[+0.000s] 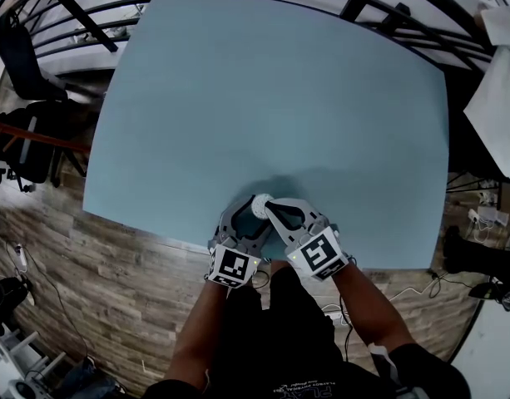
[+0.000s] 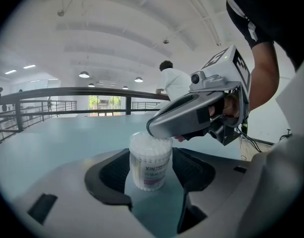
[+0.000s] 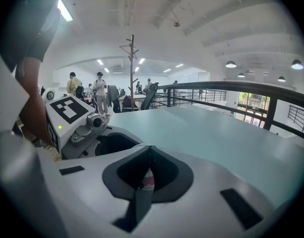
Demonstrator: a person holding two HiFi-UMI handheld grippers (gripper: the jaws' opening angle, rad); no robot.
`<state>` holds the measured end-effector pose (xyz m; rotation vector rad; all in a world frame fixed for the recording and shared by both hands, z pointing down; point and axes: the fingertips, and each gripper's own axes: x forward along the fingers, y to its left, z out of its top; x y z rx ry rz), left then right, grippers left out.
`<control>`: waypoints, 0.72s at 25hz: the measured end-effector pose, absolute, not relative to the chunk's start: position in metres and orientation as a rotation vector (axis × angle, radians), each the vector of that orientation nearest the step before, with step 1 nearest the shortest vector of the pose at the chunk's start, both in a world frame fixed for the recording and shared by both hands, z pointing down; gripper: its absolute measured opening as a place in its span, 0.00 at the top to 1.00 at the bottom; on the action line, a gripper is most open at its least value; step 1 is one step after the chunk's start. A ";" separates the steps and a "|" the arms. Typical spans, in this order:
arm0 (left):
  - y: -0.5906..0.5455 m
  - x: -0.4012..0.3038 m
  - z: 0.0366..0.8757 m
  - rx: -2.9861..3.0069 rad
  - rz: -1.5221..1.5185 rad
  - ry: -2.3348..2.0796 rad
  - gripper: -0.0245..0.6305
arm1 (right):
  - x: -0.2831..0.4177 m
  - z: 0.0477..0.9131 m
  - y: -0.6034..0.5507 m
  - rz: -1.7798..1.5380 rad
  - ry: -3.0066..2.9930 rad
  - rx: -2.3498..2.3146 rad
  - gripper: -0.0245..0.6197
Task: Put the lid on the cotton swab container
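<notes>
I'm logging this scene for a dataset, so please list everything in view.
table: one, pale blue, fills the middle of the head view
cotton swab container: one, clear, full of white swabs, standing near the table's near edge
lid: none that I can tell apart
railing: one, black, along the table's far side
coat stand: one, dark, beyond the table
floor: wood planks, below the table's near edge
people: several, far off beyond the table
left gripper: one, grey, jaws shut on the container's sides
right gripper: one, grey, jaws together, tips at the container's top
</notes>
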<state>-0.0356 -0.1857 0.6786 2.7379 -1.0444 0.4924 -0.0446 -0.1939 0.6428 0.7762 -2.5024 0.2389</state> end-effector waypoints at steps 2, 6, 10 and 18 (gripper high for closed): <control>-0.185 -0.035 0.679 2.735 0.492 -1.047 0.56 | -0.044 0.643 -0.195 0.241 -2.502 0.791 0.94; -0.181 -0.036 0.681 2.713 0.489 -1.044 0.55 | -0.044 0.643 -0.192 0.294 -2.519 0.817 0.94; -0.174 -0.041 0.678 2.702 0.468 -1.050 0.54 | -0.045 0.631 -0.194 0.264 -2.589 0.827 0.94; -0.151 -0.061 0.656 2.682 0.432 -1.097 0.54 | -0.046 0.587 -0.184 0.232 -2.679 0.919 0.94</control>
